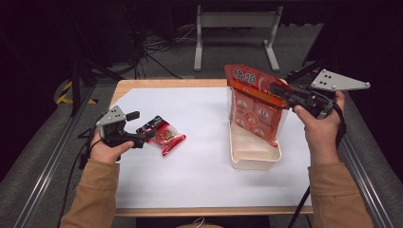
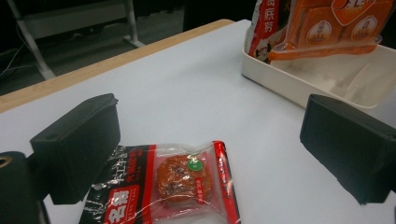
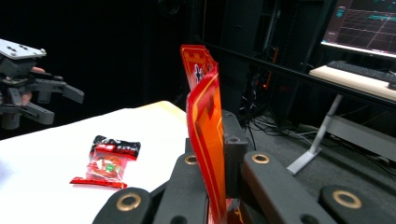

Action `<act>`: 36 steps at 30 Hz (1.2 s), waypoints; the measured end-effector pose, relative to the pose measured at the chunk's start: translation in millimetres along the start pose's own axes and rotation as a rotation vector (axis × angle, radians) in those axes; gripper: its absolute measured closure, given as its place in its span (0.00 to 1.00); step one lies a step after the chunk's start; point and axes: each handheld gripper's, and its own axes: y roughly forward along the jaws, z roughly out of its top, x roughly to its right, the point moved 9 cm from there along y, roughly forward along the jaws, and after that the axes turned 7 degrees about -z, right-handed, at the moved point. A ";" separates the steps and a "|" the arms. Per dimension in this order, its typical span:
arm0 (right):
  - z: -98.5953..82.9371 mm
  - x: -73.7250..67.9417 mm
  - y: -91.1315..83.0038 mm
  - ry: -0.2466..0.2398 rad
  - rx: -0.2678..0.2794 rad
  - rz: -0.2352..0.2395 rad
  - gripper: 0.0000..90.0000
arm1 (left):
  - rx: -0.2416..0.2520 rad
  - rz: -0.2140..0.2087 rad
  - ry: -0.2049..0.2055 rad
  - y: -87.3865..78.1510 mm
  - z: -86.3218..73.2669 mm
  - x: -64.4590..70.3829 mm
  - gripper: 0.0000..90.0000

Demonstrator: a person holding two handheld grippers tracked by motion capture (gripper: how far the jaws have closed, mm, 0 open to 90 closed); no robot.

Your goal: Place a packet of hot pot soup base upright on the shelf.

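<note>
The work in hand looks like packing snack packets into the cream tray (image 1: 254, 161) on the right side of the table (image 1: 199, 180). The right gripper (image 1: 281, 92) has its fingers clamped tight on the top edge of a large orange bag (image 1: 252, 107); in the right gripper view the bag's seal stands pinched between the closed fingers (image 3: 187, 186). The bag hangs upright with its lower end inside the far part of the tray, seemingly touching the tray floor, and the near part of the tray is bare.

On the left, the left gripper (image 1: 148, 135) sits low over the table with its fingers spread wide around the near-left end of a small red packet (image 1: 164, 137). In the left gripper view the two fingers (image 2: 77, 144) stand well apart, one on either side of the packet, which lies flat on the white surface; nothing is gripped.

My judgement is that the bag is at the point of being set down, while the small packet is about to be picked up. The next move on the right calls for tipping or lowering the bag so it settles in the tray, then releasing it. On the left, the fingers need to close on the packet's edge and lift it towards the tray's bare near end.
</note>
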 end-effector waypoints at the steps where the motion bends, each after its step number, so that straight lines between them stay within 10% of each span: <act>1: -1.7 0.5 0.0 0.004 -0.001 0.000 0.99 | 0.001 0.002 -0.006 -0.3 -0.4 -0.3 0.07; 36: -65.1 7.8 1.1 0.091 -0.056 0.023 0.99 | -0.022 0.042 -0.068 0.8 -18.4 -19.1 0.14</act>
